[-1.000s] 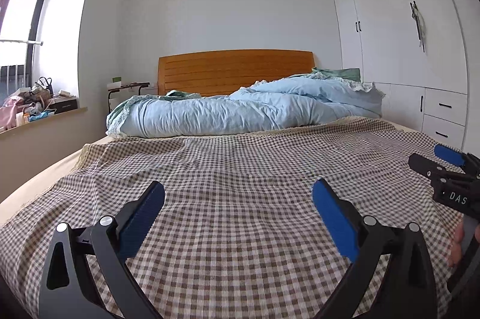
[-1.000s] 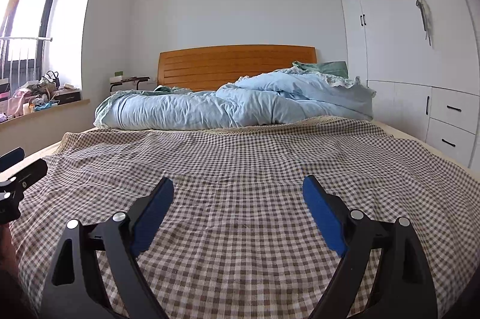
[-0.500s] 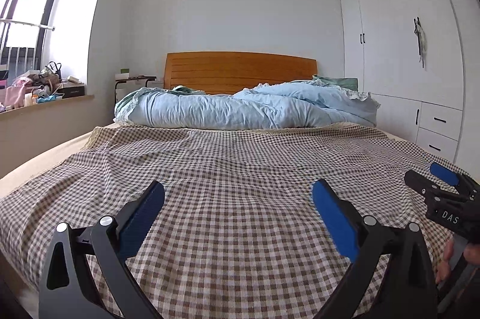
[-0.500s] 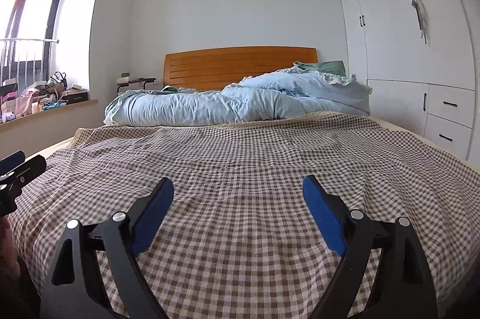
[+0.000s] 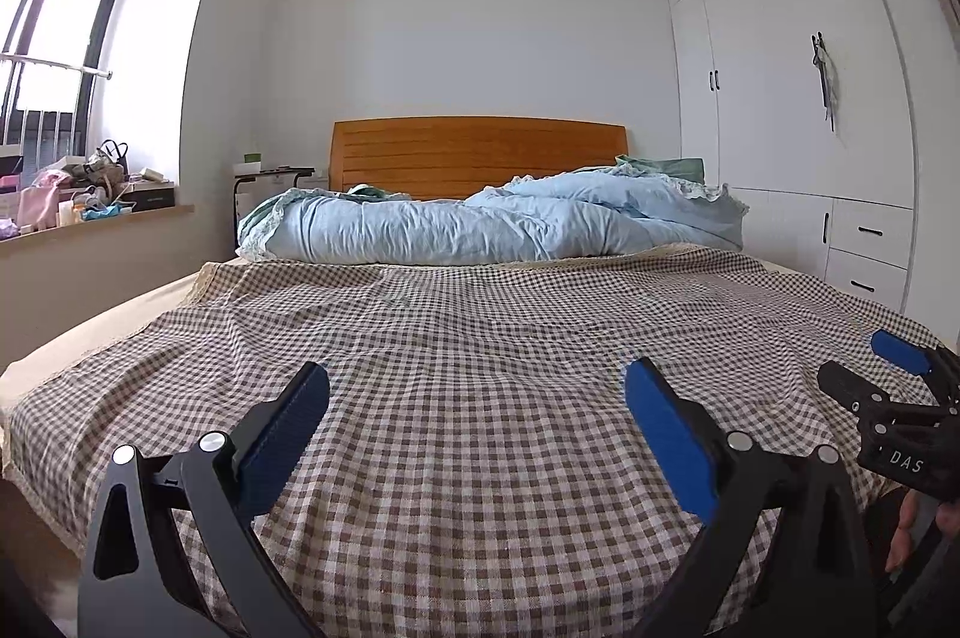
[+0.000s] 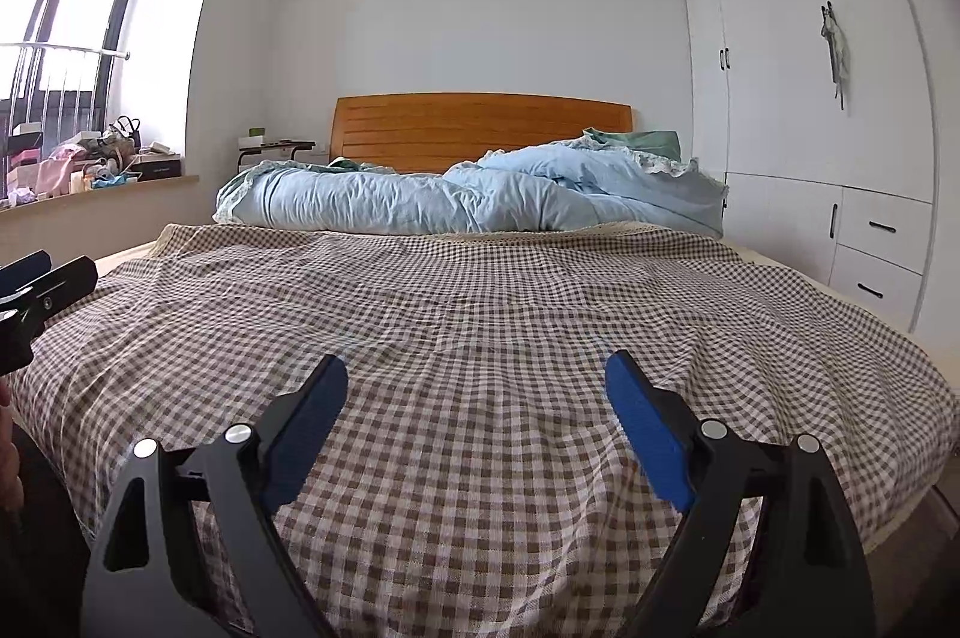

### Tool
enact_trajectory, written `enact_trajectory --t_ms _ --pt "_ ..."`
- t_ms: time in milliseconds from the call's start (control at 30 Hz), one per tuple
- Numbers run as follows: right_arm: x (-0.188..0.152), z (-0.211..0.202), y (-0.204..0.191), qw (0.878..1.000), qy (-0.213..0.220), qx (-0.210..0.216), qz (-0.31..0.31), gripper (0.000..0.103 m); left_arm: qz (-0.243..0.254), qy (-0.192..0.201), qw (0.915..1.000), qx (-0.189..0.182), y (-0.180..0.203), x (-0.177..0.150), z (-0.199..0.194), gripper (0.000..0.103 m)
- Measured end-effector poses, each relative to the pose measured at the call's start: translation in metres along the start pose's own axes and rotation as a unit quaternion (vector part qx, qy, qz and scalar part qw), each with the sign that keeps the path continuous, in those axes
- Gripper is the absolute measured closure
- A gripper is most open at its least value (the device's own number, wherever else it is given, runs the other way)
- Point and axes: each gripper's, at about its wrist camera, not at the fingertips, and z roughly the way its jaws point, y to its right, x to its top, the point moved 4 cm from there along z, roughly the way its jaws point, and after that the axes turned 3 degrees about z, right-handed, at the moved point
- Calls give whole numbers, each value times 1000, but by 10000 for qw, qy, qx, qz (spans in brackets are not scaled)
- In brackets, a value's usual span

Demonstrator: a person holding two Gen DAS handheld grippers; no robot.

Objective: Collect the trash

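No trash shows on the checked bedspread [image 5: 480, 338] or elsewhere. Left gripper [image 5: 477, 386] and right gripper [image 6: 477, 380] gape wide, empty, above its foot end. Since a second ago, both have drawn back; more bedspread shows.

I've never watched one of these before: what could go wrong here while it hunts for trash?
No trash shows on the checked bedspread, so the open left claw and right claw might snag that loose cloth instead. Belongings piled on the window ledge could be mistaken for trash. The claws sit close together and could bump.
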Motion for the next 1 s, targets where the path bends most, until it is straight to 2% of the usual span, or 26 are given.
enact_trajectory --t_ms 300,467,633,867,1000 --pt "-7 1 -3 10000 -96 -23 0 19 -143 -63 9999 38 -8 -2 -1 7" --pt "-9 6 -2 9994 -295 167 87 19 -18 -74 9999 67 -5 -2 2 7" --pt "-11 8 -1 9992 -338 153 127 19 30 -96 9999 60 -3 -3 3 7" --pt "-11 9 0 9992 -365 101 111 19 61 -85 9999 89 -3 -3 5 7" --pt "-10 4 1 9997 -227 29 114 19 68 -65 9999 77 -3 -3 5 7"
